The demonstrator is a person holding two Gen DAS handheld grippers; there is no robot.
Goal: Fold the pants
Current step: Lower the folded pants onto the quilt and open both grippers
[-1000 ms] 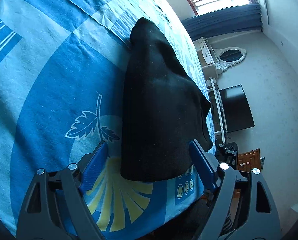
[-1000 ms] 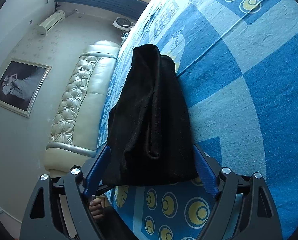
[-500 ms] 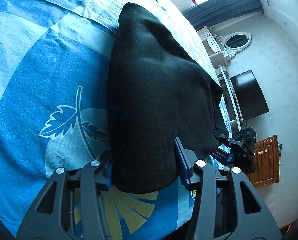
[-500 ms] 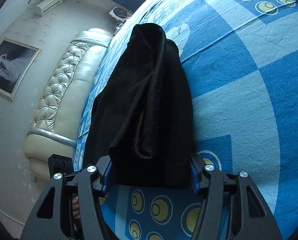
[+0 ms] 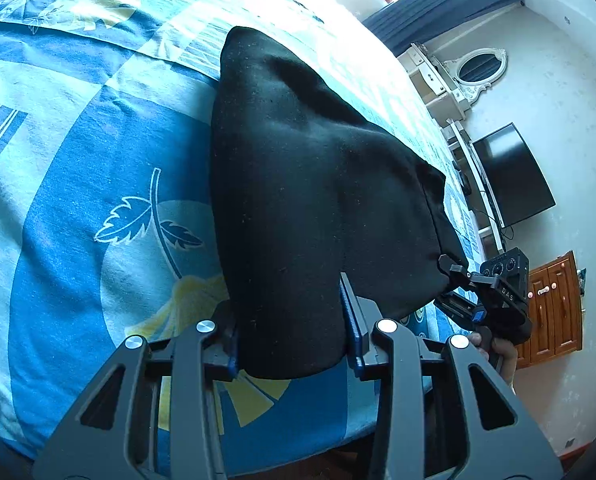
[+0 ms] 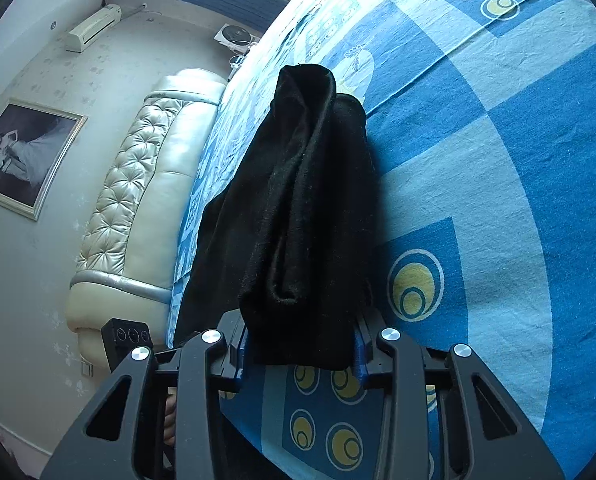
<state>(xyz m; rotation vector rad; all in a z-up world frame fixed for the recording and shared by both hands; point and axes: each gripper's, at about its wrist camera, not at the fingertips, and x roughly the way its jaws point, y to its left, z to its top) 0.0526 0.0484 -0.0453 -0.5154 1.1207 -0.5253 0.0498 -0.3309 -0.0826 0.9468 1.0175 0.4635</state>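
Pants (image 5: 318,200), black and bunched, fill mid-frame on a blue patterned bedsheet (image 5: 78,200); the left gripper (image 5: 290,344) and right gripper (image 6: 298,348), jaws just closing, each clamp a near edge at lower centre of their views.

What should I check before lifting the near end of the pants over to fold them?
1. Left gripper clamped on the black pants: ok; its jaws have just been closing, with cloth between them.
2. Right gripper clamped on the same end of the pants: ok; its jaws have just been closing too.
3. Far end resting on the bedsheet: ok.
4. Bed ahead free of other items: ok.
5. Every layer caught in each grip: cannot tell.
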